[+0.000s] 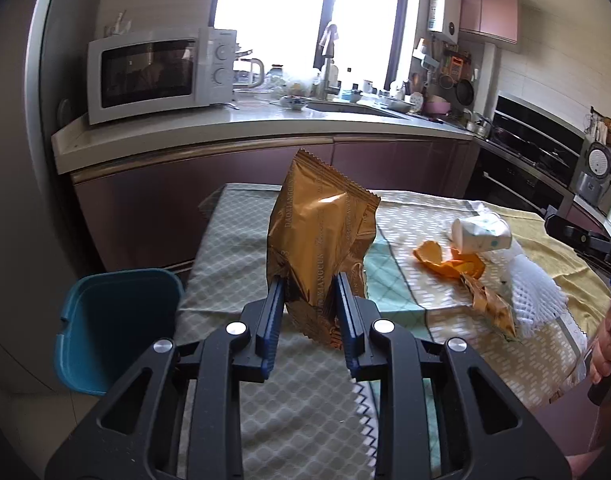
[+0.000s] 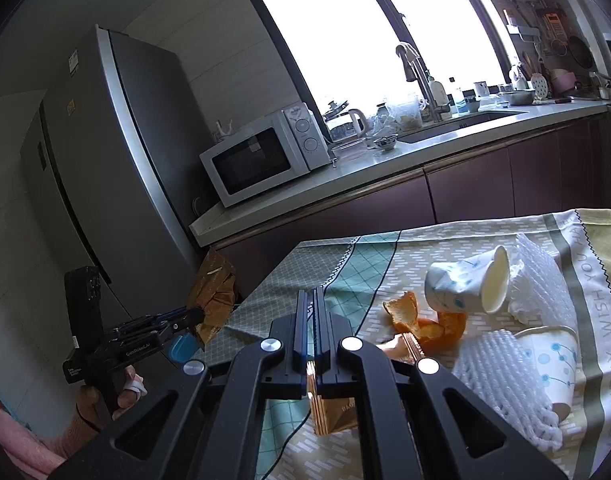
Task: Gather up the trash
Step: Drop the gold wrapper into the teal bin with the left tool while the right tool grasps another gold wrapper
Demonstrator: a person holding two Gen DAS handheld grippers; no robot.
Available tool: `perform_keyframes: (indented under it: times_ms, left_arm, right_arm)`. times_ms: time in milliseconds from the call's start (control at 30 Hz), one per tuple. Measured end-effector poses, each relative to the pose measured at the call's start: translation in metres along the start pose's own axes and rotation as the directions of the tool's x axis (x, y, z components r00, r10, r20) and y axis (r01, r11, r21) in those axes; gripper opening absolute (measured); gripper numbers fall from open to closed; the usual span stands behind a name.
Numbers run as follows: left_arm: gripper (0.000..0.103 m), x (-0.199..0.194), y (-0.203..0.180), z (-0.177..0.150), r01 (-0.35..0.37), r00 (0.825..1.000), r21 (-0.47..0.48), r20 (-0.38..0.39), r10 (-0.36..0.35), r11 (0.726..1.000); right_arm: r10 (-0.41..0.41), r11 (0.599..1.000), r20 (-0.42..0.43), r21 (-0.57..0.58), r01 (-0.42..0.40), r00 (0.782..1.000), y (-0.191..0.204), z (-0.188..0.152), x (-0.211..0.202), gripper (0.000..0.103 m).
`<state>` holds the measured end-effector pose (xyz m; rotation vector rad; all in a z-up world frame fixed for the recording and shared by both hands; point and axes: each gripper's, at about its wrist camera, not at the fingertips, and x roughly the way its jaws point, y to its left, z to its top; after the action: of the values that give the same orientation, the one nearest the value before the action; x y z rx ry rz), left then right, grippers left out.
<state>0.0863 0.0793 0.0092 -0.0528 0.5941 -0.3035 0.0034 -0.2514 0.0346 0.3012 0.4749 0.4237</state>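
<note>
My left gripper (image 1: 309, 282) is shut on a crumpled golden snack wrapper (image 1: 321, 232), which stands up between its blue fingers above the table's left part. In the right wrist view the left gripper (image 2: 195, 316) and the wrapper (image 2: 213, 296) hang off the table's left edge. A teal bin (image 1: 113, 320) stands on the floor left of the table. My right gripper (image 2: 311, 296) is shut, with nothing showing between its tips. A second gold wrapper (image 2: 337, 416) lies under it. Orange peel (image 2: 425, 324), a tipped paper cup (image 2: 465, 280) and white foam netting (image 2: 501, 376) lie to its right.
The table wears a patterned cloth (image 1: 305, 400). A second paper cup (image 2: 553, 364) lies on the netting. Behind are a counter with a microwave (image 1: 153, 72) and sink, a fridge (image 2: 117, 152) at left, and an oven (image 1: 533, 148) at right. A hand (image 1: 603, 344) shows at the right edge.
</note>
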Motion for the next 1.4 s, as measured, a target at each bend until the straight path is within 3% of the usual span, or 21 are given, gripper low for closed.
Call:
perform_keyframes:
  times_ms: [67,100,133,200,367,533,733,867,900,1000,1033,1233,1300,1367,1400]
  left_arm:
    - [0.026,-0.006,0.017,-0.002,-0.022,1.000,-0.019,0.002,0.022,1.000]
    - [0.026,-0.009,0.024,-0.003,-0.033,0.999,-0.026,0.001,0.033,0.999]
    - [0.026,-0.011,0.031,-0.004,-0.040,0.999,-0.033,-0.002,0.040,0.999]
    - [0.026,-0.013,0.040,-0.010,-0.045,0.999,-0.045,-0.011,0.044,0.998]
    - [0.026,-0.004,0.051,-0.024,-0.043,0.999,-0.055,-0.035,0.041,0.998]
    - [0.026,-0.001,0.059,-0.030,-0.056,0.997,-0.060,-0.047,0.053,0.997]
    - [0.026,0.003,0.072,-0.036,-0.104,0.994,-0.076,-0.051,0.100,0.992]
    - [0.027,0.003,0.096,-0.035,-0.172,0.984,-0.086,-0.058,0.167,0.981]
    - [0.027,0.004,0.102,-0.035,-0.193,0.980,-0.089,-0.063,0.188,0.977]
    - [0.027,0.013,0.127,-0.034,-0.250,0.966,-0.100,-0.089,0.241,0.963]
    - [0.027,0.017,0.135,-0.035,-0.267,0.961,-0.100,-0.102,0.257,0.959]
    - [0.027,0.045,0.171,-0.050,-0.317,0.937,-0.116,-0.191,0.292,0.941]
    - [0.028,0.054,0.178,-0.057,-0.329,0.929,-0.117,-0.215,0.299,0.937]
    - [0.029,0.062,0.183,-0.062,-0.336,0.924,-0.123,-0.237,0.301,0.934]
    - [0.030,0.065,0.186,-0.064,-0.336,0.922,-0.127,-0.245,0.299,0.933]
  right_arm:
    - [-0.053,0.998,-0.024,-0.039,0.052,0.998,0.007,-0.001,0.005,0.004]
    - [-0.082,0.996,-0.041,-0.050,0.080,0.996,0.008,-0.003,0.008,0.009]
    - [-0.114,0.992,-0.062,-0.067,0.110,0.992,0.008,-0.007,0.010,0.032]
    - [-0.173,0.980,-0.106,-0.118,0.160,0.979,0.013,-0.019,0.016,0.056]
    - [-0.149,0.989,-0.260,-0.035,0.145,0.954,0.005,-0.058,0.027,0.056]
    - [-0.116,0.988,-0.338,0.058,0.144,0.934,0.002,-0.084,0.042,0.055]
    - [-0.212,0.967,-0.335,0.064,0.247,0.918,0.005,-0.089,0.064,0.055]
    - [-0.237,0.956,-0.297,0.096,0.276,0.925,0.002,-0.089,0.071,0.055]
    - [-0.237,0.956,-0.292,0.098,0.275,0.927,0.001,-0.088,0.072,0.049]
    - [-0.203,0.959,-0.304,0.132,0.252,0.931,-0.007,-0.091,0.075,0.003]
    - [-0.203,0.960,-0.300,0.127,0.250,0.932,-0.006,-0.092,0.076,0.002]
    - [-0.199,0.966,-0.280,0.103,0.235,0.939,0.005,-0.083,0.077,0.005]
    - [-0.209,0.966,-0.271,0.089,0.241,0.940,0.009,-0.078,0.077,0.012]
    - [-0.229,0.964,-0.254,0.077,0.256,0.940,0.011,-0.073,0.076,0.034]
    - [-0.235,0.962,-0.251,0.076,0.261,0.939,0.011,-0.070,0.077,0.038]
